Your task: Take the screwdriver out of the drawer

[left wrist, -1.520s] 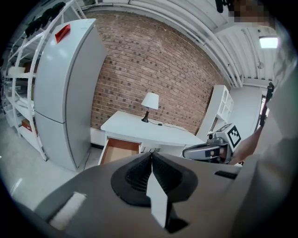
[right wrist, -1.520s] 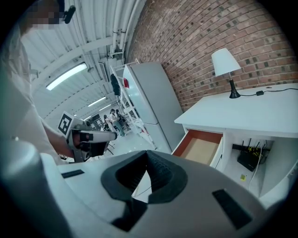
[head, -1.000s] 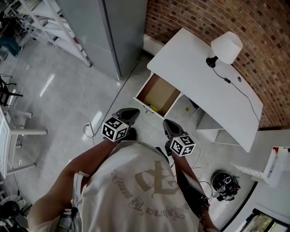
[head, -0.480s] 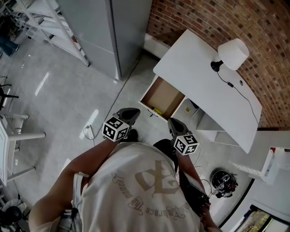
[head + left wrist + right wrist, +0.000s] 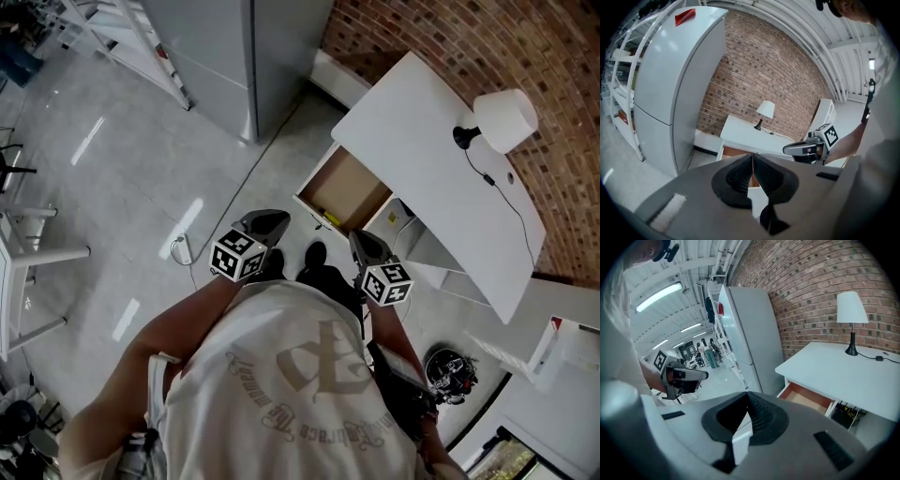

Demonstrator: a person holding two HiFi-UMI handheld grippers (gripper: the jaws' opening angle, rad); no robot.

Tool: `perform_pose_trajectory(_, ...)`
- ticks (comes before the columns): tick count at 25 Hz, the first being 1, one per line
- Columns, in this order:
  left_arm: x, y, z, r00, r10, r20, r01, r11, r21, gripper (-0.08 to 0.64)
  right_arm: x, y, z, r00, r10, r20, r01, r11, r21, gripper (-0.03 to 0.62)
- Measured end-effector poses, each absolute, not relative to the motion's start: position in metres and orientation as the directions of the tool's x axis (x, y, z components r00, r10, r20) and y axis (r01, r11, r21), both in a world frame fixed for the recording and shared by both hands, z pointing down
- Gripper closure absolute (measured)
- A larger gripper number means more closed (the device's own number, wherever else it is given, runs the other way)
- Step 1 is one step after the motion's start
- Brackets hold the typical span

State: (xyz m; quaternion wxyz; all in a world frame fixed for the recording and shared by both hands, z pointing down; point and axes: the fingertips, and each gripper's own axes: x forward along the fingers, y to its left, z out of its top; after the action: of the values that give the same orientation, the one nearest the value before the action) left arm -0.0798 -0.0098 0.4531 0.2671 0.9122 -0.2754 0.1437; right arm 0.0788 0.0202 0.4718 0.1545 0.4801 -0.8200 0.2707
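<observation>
Wood-look drawer (image 5: 349, 190), smooth matt desk (image 5: 427, 155)

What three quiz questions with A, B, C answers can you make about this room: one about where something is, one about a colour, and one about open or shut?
1. Where does the lamp stand?
A. on a chair
B. on the white desk
C. on the floor

2. What colour is the wall behind the desk?
A. red-brown brick
B. blue
C. green

3. How is the desk's drawer?
A. pushed shut
B. lying on the floor
C. pulled open

Answers:
1 B, its black base sits on the desktop.
2 A, rows of bricks show in every view.
3 C, its brown inside shows from above.
</observation>
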Motion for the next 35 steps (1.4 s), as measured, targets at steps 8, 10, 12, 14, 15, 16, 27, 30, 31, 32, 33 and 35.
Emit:
perform_pose_trajectory(8,-0.077,-0.022,0.461,0.771,-0.457,0.444,-0.628,-0.66,0.411,0.548,0.09,-0.006,0.497,-0.523,-0.647,0.554,-0.851,0.427,-0.305,0.586)
perform_pose_trajectory(10,-0.072,-0.027,0.46,0.764,-0.464,0.449,-0.637,-0.653,0.409,0.548,0.095,-0.014,0.504,-0.54,-0.626,0.563,-0.84,0.448,-0.307,0.586)
perform_pose_trajectory(12,-0.066,-0.033,0.46,0.754,-0.474,0.455,-0.65,-0.642,0.407,0.548,0.099,-0.02,0.51,-0.559,-0.6,0.572,-0.825,0.475,-0.307,0.586)
perform_pose_trajectory(14,-0.06,-0.038,0.459,0.743,-0.486,0.46,-0.663,-0.63,0.405,0.548,0.104,-0.026,0.517,-0.575,-0.574,0.583,-0.811,0.496,-0.311,0.586)
perform_pose_trajectory(15,-0.057,-0.041,0.458,0.739,-0.49,0.463,-0.667,-0.626,0.404,0.548,0.107,-0.03,0.522,-0.581,-0.562,0.589,-0.805,0.504,-0.313,0.586)
perform_pose_trajectory(16,-0.053,-0.043,0.458,0.736,-0.492,0.465,-0.671,-0.622,0.403,0.548,0.111,-0.033,0.526,-0.585,-0.551,0.595,-0.801,0.51,-0.315,0.586)
perform_pose_trajectory(27,-0.038,-0.06,0.465,0.65,-0.575,0.496,-0.758,-0.534,0.375,0.548,0.129,-0.056,0.589,-0.65,-0.376,0.66,-0.713,0.602,-0.359,0.586)
perform_pose_trajectory(30,-0.035,-0.057,0.473,0.625,-0.596,0.504,-0.78,-0.496,0.381,0.548,0.129,-0.056,0.605,-0.659,-0.319,0.681,-0.684,0.63,-0.367,0.586)
perform_pose_trajectory(31,-0.035,-0.055,0.476,0.617,-0.602,0.507,-0.787,-0.484,0.383,0.548,0.129,-0.055,0.61,-0.663,-0.299,0.687,-0.673,0.64,-0.37,0.586)
perform_pose_trajectory(32,-0.034,-0.053,0.478,0.607,-0.608,0.512,-0.795,-0.47,0.385,0.548,0.129,-0.054,0.615,-0.665,-0.278,0.693,-0.661,0.651,-0.373,0.586)
perform_pose_trajectory(33,-0.033,-0.05,0.481,0.597,-0.612,0.518,-0.802,-0.455,0.387,0.548,0.129,-0.053,0.62,-0.667,-0.257,0.7,-0.648,0.663,-0.375,0.586)
perform_pose_trajectory(35,-0.03,-0.045,0.488,0.581,-0.617,0.531,-0.814,-0.432,0.39,0.548,0.131,-0.053,0.63,-0.663,-0.218,0.716,-0.627,0.684,-0.373,0.586)
